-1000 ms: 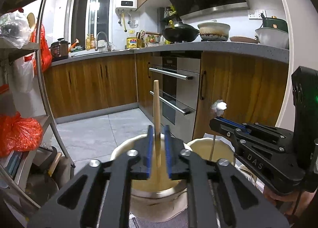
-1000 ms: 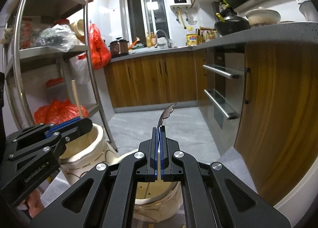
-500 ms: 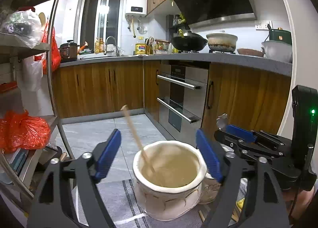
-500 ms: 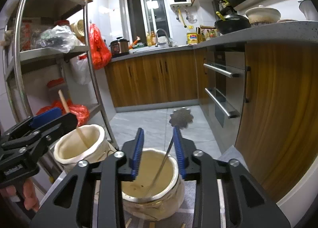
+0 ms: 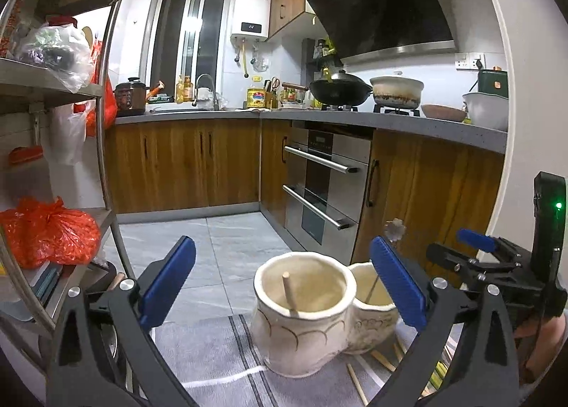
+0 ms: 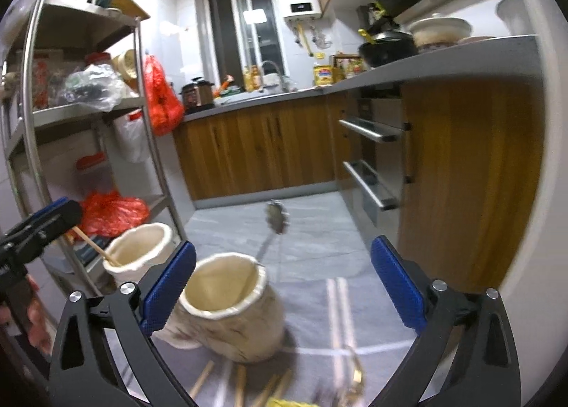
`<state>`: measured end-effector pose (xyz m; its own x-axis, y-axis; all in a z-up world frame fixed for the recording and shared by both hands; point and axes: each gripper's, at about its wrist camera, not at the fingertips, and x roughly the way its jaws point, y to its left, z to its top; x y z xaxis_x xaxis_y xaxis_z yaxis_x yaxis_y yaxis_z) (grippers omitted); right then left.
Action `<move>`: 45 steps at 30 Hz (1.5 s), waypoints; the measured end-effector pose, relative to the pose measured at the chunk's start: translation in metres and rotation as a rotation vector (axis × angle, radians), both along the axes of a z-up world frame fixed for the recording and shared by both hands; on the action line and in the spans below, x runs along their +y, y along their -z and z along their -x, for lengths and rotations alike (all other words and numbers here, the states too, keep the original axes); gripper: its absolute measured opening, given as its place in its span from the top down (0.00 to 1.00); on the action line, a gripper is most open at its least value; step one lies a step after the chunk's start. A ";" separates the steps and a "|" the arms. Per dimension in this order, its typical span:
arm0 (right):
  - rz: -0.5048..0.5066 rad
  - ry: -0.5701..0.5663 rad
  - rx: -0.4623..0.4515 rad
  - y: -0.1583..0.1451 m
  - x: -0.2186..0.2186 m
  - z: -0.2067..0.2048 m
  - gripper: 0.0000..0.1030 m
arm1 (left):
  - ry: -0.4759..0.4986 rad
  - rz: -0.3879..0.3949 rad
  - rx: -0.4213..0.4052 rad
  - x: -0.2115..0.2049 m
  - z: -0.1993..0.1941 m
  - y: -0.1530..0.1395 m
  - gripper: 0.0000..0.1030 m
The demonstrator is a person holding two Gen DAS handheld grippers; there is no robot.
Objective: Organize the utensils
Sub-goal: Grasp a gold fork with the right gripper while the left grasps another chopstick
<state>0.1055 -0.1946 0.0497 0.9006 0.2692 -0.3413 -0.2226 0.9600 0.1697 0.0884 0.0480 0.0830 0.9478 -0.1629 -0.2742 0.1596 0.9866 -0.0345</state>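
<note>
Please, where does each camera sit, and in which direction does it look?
Left wrist: on the left tongs, looking over two cream ceramic pots toward the oven; the right tongs show at right.
Right wrist: on the right tongs, facing the same pots and floor; left tongs and a hand at left.
Shared: pots, wooden chopstick, grey striped cloth.

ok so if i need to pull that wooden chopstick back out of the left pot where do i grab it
Grip the wooden chopstick on its bare upper end, coming from above the left pot. It leans against the rim with only that end above it; the rest sits inside. Set the pads across the thin shaft and lift along its slant.
</note>
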 end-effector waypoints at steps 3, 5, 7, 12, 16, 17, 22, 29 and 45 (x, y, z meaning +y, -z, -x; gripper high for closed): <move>0.000 0.029 0.000 -0.004 -0.015 0.011 0.05 | 0.009 -0.004 0.002 -0.001 0.009 -0.001 0.05; 0.002 0.040 0.004 -0.004 -0.024 0.017 0.05 | 0.016 -0.011 0.000 -0.002 0.015 -0.001 0.05; 0.013 0.055 0.011 -0.004 -0.032 0.022 0.05 | 0.019 -0.025 0.003 -0.006 0.021 0.001 0.05; 0.045 0.074 0.028 0.003 -0.045 0.036 0.05 | 0.040 -0.033 0.030 -0.012 0.033 0.007 0.05; 0.058 0.075 0.055 0.013 -0.050 0.043 0.05 | 0.052 -0.051 0.058 -0.017 0.040 0.016 0.05; 0.061 0.076 0.064 0.016 -0.051 0.044 0.05 | 0.053 -0.053 0.065 -0.018 0.041 0.017 0.05; 0.066 0.080 0.108 0.030 -0.058 0.049 0.05 | 0.068 -0.051 0.112 -0.024 0.047 0.030 0.05; 0.090 0.076 0.151 0.044 -0.058 0.054 0.05 | 0.071 -0.064 0.177 -0.028 0.051 0.048 0.05; 0.160 0.068 0.277 0.077 -0.062 0.058 0.05 | 0.113 -0.116 0.376 -0.049 0.040 0.091 0.05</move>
